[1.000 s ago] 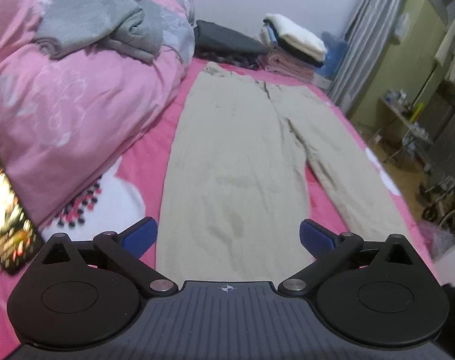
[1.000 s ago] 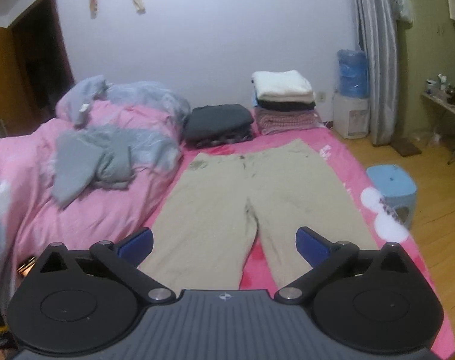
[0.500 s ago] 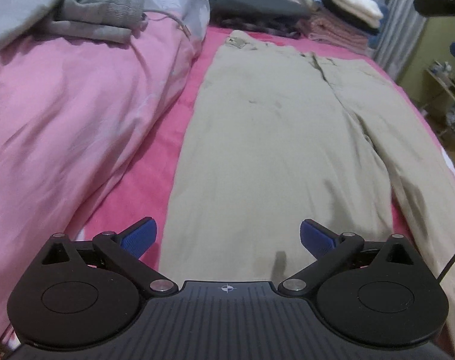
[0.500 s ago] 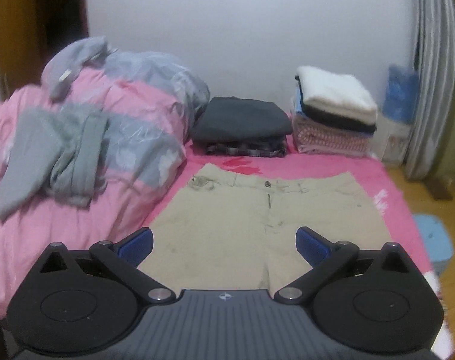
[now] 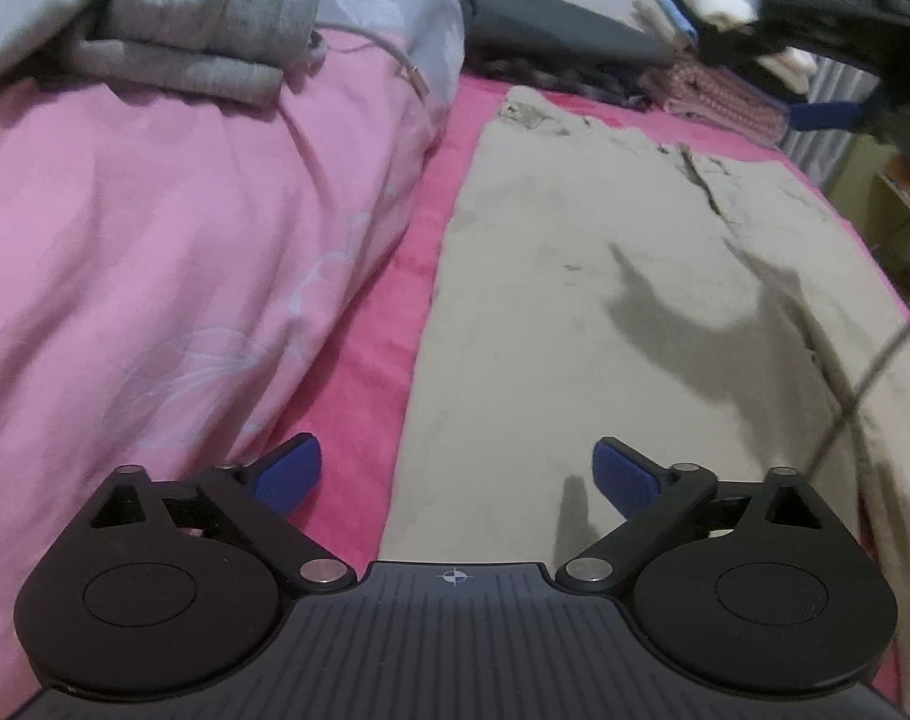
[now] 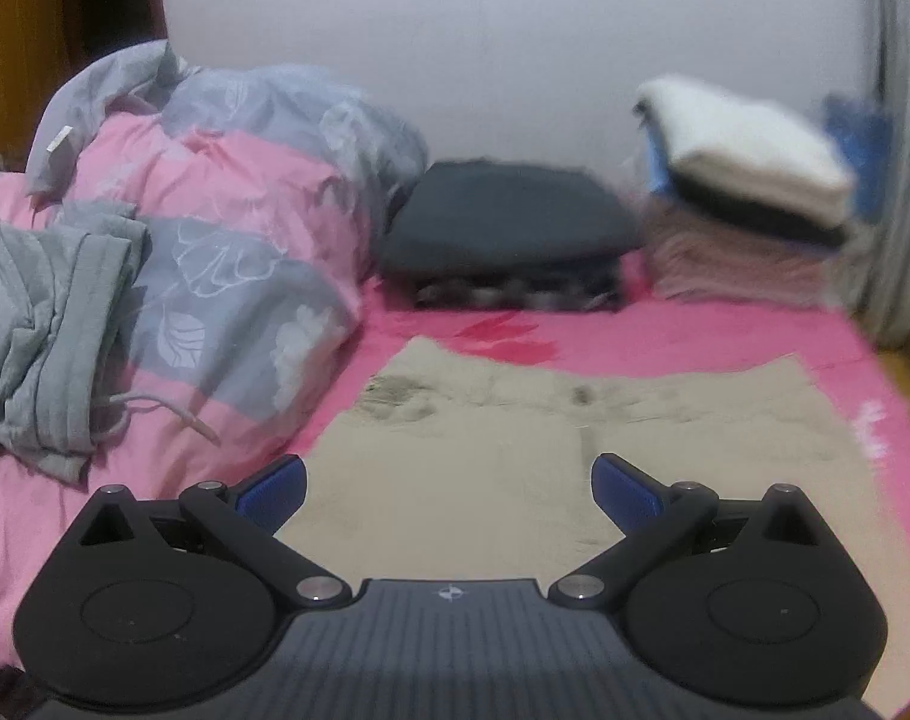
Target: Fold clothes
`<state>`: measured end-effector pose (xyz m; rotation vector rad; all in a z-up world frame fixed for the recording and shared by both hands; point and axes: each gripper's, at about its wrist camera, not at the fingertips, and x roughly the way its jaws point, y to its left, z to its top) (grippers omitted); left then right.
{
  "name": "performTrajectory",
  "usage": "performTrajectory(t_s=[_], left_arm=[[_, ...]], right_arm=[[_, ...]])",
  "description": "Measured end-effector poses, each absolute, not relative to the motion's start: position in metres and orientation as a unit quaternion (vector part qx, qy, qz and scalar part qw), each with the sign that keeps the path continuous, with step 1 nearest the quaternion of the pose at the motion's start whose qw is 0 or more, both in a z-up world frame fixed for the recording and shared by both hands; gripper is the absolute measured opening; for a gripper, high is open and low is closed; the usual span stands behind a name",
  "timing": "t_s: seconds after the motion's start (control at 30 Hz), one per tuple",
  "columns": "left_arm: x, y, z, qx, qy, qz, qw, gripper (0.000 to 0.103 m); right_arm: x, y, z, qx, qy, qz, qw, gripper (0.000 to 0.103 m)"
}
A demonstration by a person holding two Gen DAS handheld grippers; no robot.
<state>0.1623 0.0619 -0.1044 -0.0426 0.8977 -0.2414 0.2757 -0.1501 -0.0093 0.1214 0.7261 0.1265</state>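
Beige trousers [image 5: 604, 276] lie flat on the pink bed sheet, waistband toward the far wall. My left gripper [image 5: 457, 474] hovers open low over the trousers' left edge, nothing between its blue pads. In the right wrist view the trousers [image 6: 514, 450] fill the foreground, the waistband just ahead. My right gripper [image 6: 449, 489] is open and empty above the left hip area. In the left wrist view the right gripper [image 5: 838, 48] appears blurred at the top right, above the waistband.
A pink and grey duvet [image 5: 185, 228] is heaped along the left, with a crumpled grey garment [image 6: 47, 324] on it. Folded stacks stand against the wall: dark clothes [image 6: 508, 234] and a white-topped pile [image 6: 748, 180]. A curtain [image 6: 904, 180] hangs at right.
Both grippers have moved forward along the bed toward the waistband and lower over the trousers. The right gripper has come into the left wrist view at top right. Both stay open.
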Motion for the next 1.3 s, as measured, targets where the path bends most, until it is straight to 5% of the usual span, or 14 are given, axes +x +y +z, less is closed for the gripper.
performTrajectory(t_s=[0.07,0.4,0.47,0.73,1.0,1.17,1.3], left_arm=[[0.161,0.062,-0.107,-0.023,0.426,-0.115,0.897,0.083],[0.154,0.064,-0.116,-0.042,0.394,-0.106,0.912,0.056],[0.152,0.064,-0.116,-0.045,0.387,-0.11,0.914,0.04],[0.144,0.064,-0.113,-0.076,0.372,-0.136,0.915,0.011],[0.125,0.048,-0.093,-0.089,0.327,-0.211,0.917,0.006],[0.12,0.034,-0.078,-0.081,0.308,-0.255,0.913,0.005],[0.122,0.019,-0.071,-0.09,0.305,-0.287,0.904,0.005]], right_arm=[[0.301,-0.144,-0.021,0.06,0.368,0.071,0.925,0.103],[0.409,-0.089,-0.065,0.015,0.439,0.092,0.894,0.095],[0.421,-0.078,-0.073,-0.002,0.45,0.087,0.889,0.089],[0.449,-0.055,-0.104,-0.022,0.49,0.063,0.869,0.083],[0.443,-0.064,-0.111,-0.014,0.494,0.084,0.865,0.067],[0.434,-0.073,-0.104,0.023,0.486,0.117,0.866,0.032],[0.419,-0.083,-0.094,0.028,0.464,0.14,0.874,0.017]])
